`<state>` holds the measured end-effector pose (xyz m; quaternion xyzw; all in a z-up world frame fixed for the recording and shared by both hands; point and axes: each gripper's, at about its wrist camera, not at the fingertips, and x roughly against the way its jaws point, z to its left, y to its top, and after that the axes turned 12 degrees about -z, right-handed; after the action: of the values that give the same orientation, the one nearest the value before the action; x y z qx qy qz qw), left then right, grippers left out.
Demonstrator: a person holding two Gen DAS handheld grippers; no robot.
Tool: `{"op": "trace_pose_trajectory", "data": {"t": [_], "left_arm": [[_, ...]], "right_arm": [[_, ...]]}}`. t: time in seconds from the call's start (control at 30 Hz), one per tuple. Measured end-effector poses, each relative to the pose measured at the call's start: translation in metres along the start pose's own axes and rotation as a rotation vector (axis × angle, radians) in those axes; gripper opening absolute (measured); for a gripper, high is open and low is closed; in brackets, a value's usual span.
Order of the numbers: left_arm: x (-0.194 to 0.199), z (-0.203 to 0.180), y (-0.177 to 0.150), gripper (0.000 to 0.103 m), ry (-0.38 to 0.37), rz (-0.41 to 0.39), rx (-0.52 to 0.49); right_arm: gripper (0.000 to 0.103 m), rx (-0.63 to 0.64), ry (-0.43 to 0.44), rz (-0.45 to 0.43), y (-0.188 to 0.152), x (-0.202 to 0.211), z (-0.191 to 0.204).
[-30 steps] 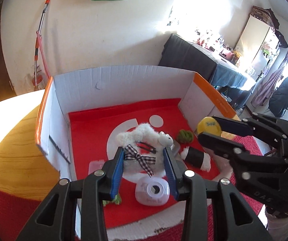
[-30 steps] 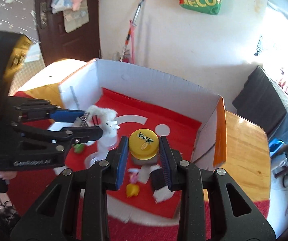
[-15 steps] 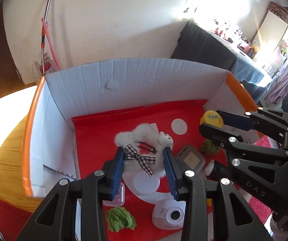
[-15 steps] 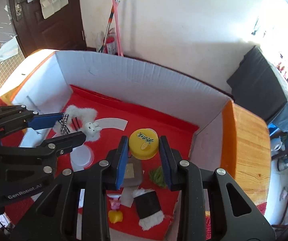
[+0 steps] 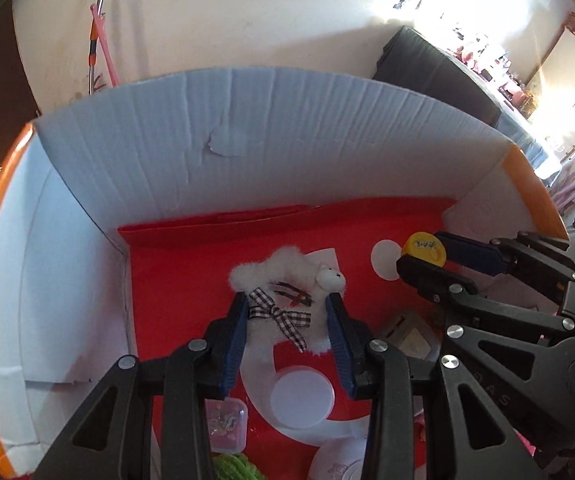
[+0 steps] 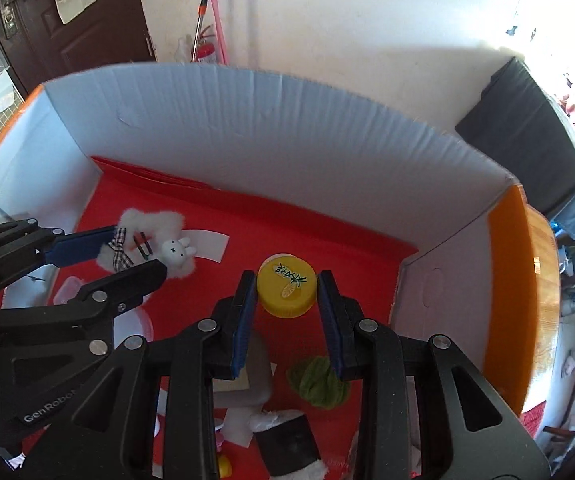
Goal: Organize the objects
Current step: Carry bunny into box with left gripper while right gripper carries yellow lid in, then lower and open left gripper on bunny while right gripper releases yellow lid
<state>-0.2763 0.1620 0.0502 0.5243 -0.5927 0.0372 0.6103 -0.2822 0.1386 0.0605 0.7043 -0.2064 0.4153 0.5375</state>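
the white-walled, orange-edged cardboard box (image 5: pixel 287 140) with its red floor is crowded, so whatever is let go could land on the clutter and tip or roll. the left gripper (image 5: pixel 287 316) is clamped on a fluffy white plush hair clip with a checked bow (image 5: pixel 283 280); its fur may snag the pads. the right gripper (image 6: pixel 287 296) pinches a round yellow lid (image 6: pixel 286 289), held above the floor; its black characters are unreadable. "genrobot" marks the left gripper.

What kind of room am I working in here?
Likely a lived-in home room: a dark wooden door hung with bags, a mop against the plaster wall, and a cloth-covered side table by a bright window.
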Motion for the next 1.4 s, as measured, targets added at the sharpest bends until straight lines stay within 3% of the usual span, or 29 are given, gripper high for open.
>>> {"op": "trace_pose_trajectory", "data": {"t": [0.43,1.4], "left_arm": [[-0.009,0.007,-0.002,0.040,0.006,0.018,-0.001],[-0.010,-0.006,-0.002,0.043,0.012,0.006,-0.035]], "right_arm": [[0.029,0.013,0.012,0.070,-0.008,-0.020,0.002],[0.030,0.009,0.018,0.079,-0.024,-0.002,-0.004]]}}
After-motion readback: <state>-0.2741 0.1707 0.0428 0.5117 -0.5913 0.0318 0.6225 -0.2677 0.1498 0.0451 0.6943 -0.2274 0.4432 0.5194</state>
